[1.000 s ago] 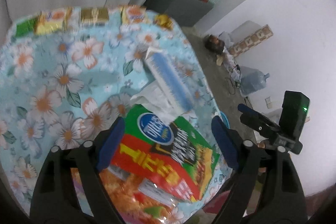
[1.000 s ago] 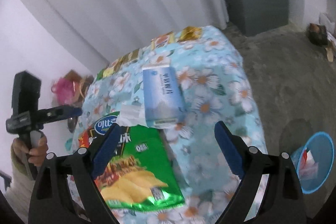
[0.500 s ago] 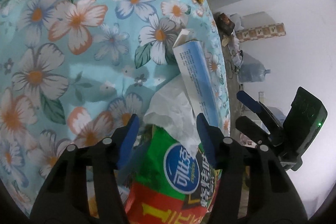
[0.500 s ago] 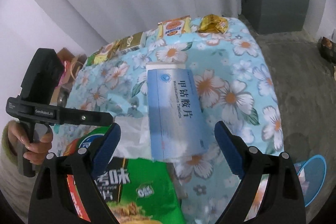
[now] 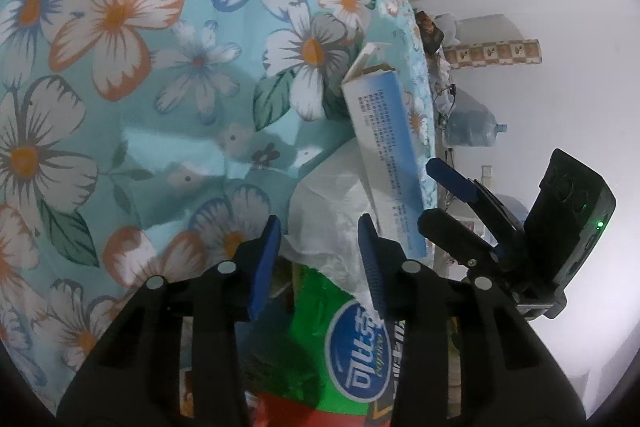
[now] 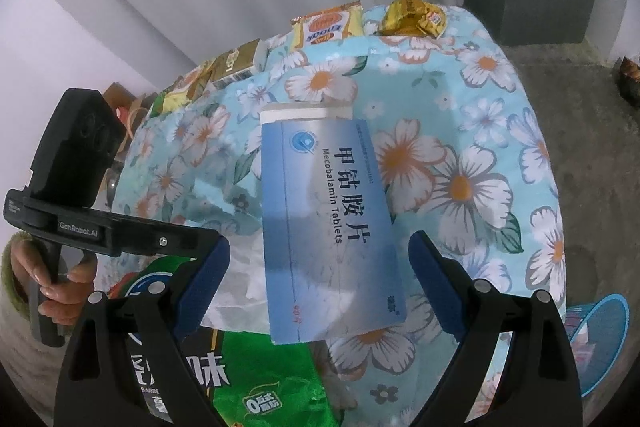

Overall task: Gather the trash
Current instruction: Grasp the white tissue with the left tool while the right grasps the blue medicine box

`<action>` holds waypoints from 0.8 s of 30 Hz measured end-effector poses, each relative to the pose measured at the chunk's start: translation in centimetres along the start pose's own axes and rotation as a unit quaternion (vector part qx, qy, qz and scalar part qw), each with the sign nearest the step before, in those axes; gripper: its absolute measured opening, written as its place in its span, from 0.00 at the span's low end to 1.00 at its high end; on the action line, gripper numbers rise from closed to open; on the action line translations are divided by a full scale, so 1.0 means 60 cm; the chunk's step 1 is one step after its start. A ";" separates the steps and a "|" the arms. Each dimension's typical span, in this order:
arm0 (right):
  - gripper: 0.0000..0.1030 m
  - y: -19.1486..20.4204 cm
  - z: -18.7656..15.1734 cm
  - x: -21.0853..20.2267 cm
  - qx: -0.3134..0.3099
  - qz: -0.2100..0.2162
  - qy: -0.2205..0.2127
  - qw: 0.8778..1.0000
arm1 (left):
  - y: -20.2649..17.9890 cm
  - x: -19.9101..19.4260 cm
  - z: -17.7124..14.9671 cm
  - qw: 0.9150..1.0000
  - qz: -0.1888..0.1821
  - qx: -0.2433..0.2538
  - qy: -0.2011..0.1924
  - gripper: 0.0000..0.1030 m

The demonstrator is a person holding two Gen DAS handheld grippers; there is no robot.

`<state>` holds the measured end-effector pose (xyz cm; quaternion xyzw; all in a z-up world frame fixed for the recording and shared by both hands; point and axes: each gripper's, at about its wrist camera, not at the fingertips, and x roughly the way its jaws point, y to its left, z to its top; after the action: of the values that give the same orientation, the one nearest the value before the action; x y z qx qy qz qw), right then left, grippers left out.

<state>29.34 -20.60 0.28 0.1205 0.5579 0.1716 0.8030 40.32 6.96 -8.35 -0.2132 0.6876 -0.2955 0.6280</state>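
Trash still litters our table (image 6: 500, 115): tissue (image 5: 332, 211) sits between our closing left gripper (image 5: 320, 259) pads, unpinched yet, the box (image 6: 328, 219) lies between our spread right gripper (image 6: 316, 279) pads, and the bin (image 6: 604, 339) waits at four o'clock.

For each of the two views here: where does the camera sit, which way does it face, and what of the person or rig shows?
Left wrist: sits on the left gripper, looking down at the white tissue between its jaws, which have just been closing; the right gripper shows at right.
Right wrist: sits on the right gripper, looking down at the tablet box between its open jaws; the left gripper and a hand show at left.
Shared: the tissue, box, green chip bag and floral tablecloth.
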 end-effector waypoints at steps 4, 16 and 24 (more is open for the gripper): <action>0.86 0.001 0.000 -0.002 -0.004 0.006 -0.001 1.000 | 0.014 -0.010 0.001 1.000 0.001 -0.006 -0.002 0.47; 0.86 0.004 0.003 0.027 -0.012 0.006 0.026 1.000 | -0.023 0.013 -0.002 0.999 -0.004 0.038 0.005 0.18; 0.73 -0.010 0.003 0.031 0.011 0.008 0.026 1.000 | -0.041 -0.006 -0.006 0.998 -0.012 0.062 -0.029 0.07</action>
<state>30.21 -20.38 -1.49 0.1289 0.5795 0.1747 0.7856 39.79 5.46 -6.41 -0.1903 0.6469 -0.3393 0.6559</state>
